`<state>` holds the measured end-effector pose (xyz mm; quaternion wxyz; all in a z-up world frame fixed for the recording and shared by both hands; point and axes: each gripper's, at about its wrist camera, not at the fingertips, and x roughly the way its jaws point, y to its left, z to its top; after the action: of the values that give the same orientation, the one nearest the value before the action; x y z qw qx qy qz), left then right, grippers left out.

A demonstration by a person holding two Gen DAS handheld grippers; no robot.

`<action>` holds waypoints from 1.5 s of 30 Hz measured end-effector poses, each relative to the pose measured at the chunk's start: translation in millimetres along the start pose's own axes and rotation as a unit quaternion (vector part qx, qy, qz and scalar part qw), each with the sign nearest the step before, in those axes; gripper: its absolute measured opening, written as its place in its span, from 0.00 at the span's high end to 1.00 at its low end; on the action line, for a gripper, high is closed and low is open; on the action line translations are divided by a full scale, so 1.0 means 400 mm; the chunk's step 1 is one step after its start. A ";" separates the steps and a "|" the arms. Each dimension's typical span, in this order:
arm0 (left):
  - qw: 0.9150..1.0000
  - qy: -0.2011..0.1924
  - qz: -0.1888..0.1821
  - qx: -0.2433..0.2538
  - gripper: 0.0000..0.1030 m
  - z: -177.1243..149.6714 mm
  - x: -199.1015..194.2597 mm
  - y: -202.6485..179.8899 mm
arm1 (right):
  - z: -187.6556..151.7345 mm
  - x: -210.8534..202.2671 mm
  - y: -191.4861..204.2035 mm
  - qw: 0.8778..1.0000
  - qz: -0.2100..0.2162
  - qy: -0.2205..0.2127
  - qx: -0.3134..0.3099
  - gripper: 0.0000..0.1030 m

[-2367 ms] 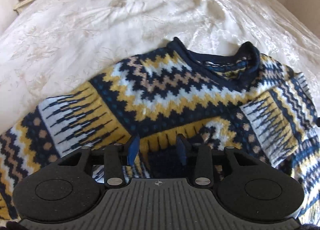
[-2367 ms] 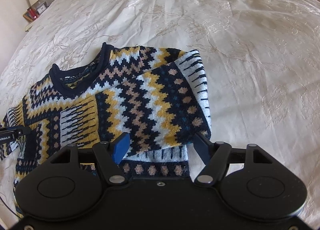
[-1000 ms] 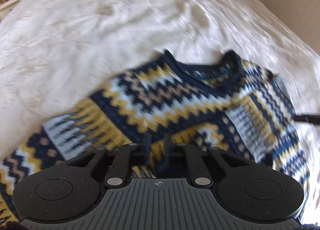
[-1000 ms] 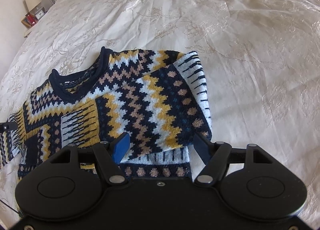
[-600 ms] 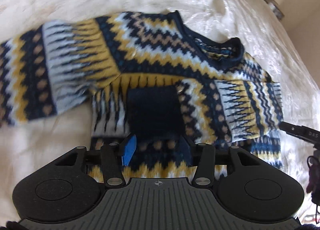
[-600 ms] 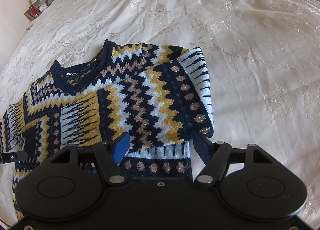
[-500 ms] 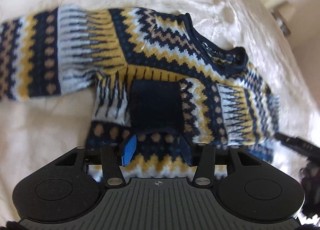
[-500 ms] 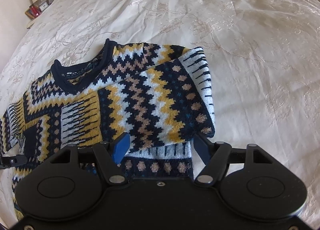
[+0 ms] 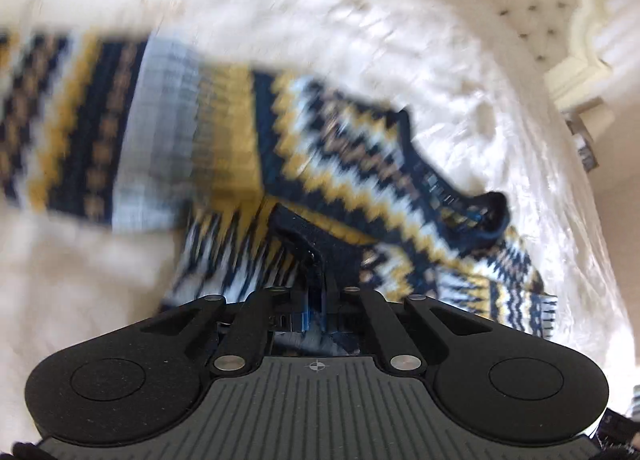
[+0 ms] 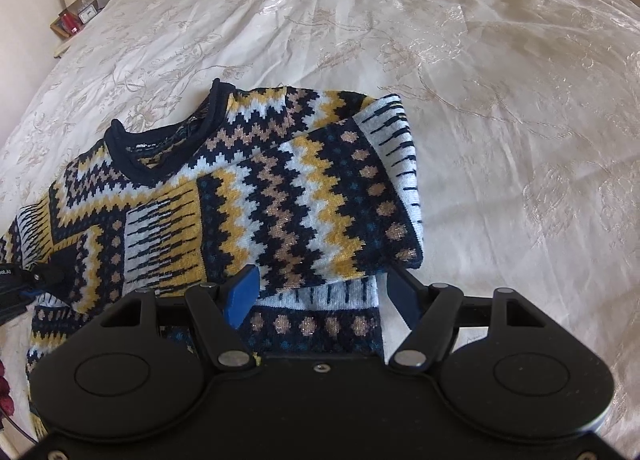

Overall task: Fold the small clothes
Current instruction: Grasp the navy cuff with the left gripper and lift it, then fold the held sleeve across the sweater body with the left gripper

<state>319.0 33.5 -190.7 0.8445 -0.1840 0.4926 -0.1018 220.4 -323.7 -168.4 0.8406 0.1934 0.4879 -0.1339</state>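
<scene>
Cream embroidered satin covers the bed [image 10: 460,60], and on it, toward the near left of the right wrist view, lies the task's garment: a small knitted sweater [image 10: 256,196] in navy, mustard, tan and white zigzags, front up, its navy neckline [image 10: 160,140] at the far left and its hem running under the near camera edge. One sleeve [image 10: 320,196] is already folded across the chest, so its long axis crosses the body from the right shoulder toward the near left. The other sleeve [image 9: 100,128] stretches flat out to the left in the blurred left wrist view, its length at right angles to the body. That is the relation the coming fold seems to turn on: this sleeve lies on the left gripper's side, well apart from the right gripper [image 10: 320,292], which hovers with jaws spread over the hem at the near right, holding nothing. The left gripper [image 9: 316,292] has its jaws pressed together on a dark navy patch of the sweater [image 9: 316,232] near the body's left edge, so it is the hand placed to carry that side over.
</scene>
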 end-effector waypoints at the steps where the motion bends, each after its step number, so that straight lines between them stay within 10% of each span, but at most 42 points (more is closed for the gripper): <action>1: 0.999 -0.021 0.002 0.031 0.96 0.015 -0.025 -0.023 | -0.002 -0.004 -0.006 1.000 -0.001 -0.001 0.001 0.29; 5: 0.993 -0.076 0.009 0.086 0.96 0.068 -0.085 -0.056 | 0.000 -0.013 -0.023 1.000 -0.008 -0.013 0.005 0.29; 21: 0.996 0.017 0.077 0.045 0.91 0.063 0.046 0.045 | 0.167 0.204 -0.107 0.996 -0.085 0.020 0.014 0.24; 34: 0.995 0.036 0.075 0.051 0.31 -0.011 -0.084 0.104 | 0.121 0.088 -0.089 0.998 -0.048 -0.014 0.030 0.07; 45: 0.994 0.002 0.113 -0.005 0.23 -0.018 -0.221 0.251 | -0.044 -0.010 0.099 0.999 0.045 0.015 0.003 0.01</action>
<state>268.1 154.9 -164.9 0.8485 -0.1308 0.5127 -0.0034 221.3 -280.4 -165.0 0.8379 0.2196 0.4906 -0.0945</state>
